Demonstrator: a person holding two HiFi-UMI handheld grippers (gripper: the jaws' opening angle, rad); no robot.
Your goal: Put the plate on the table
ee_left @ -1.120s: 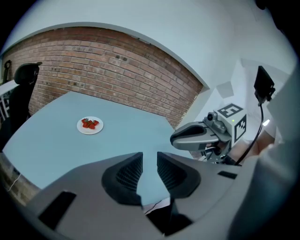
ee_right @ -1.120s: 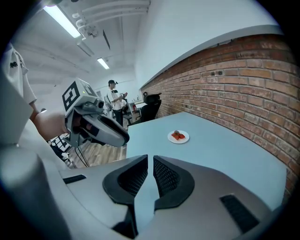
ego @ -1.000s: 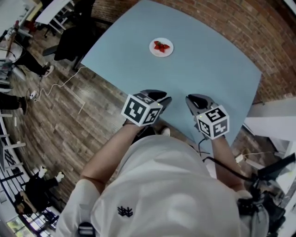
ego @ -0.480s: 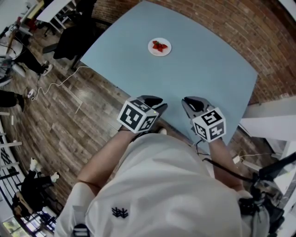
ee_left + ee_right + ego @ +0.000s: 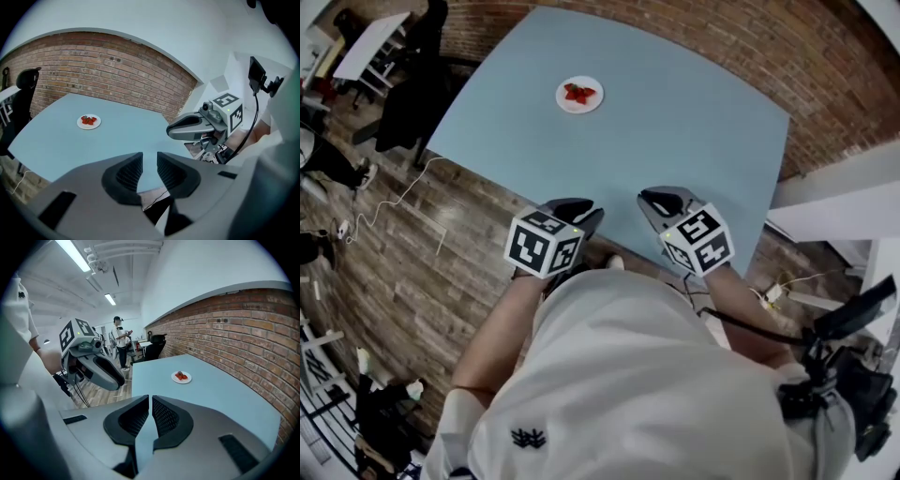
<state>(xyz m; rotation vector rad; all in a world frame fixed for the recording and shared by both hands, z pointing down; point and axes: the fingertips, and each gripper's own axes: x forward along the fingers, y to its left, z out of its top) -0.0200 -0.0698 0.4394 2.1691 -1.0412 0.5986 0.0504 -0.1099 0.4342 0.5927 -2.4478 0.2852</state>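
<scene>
A small white plate (image 5: 579,95) with red strawberries on it rests on the light blue table (image 5: 694,122), toward its far left part. The plate also shows in the left gripper view (image 5: 89,122) and the right gripper view (image 5: 181,377). Both grippers hover side by side at the table's near edge, well short of the plate. My left gripper (image 5: 581,214) (image 5: 150,157) holds nothing, its jaws only a narrow slit apart. My right gripper (image 5: 661,202) (image 5: 150,401) has its jaws almost touching and is also empty.
A brick wall (image 5: 741,37) runs behind the table. A black office chair (image 5: 412,84) stands off the table's left corner, and a white cable (image 5: 394,202) lies on the wooden floor. A white surface (image 5: 839,202) sits to the right. A person (image 5: 121,341) stands far back.
The head view has swung, so the table and plate now sit further left in it. Both grippers stay together at the near edge, jaws unchanged.
</scene>
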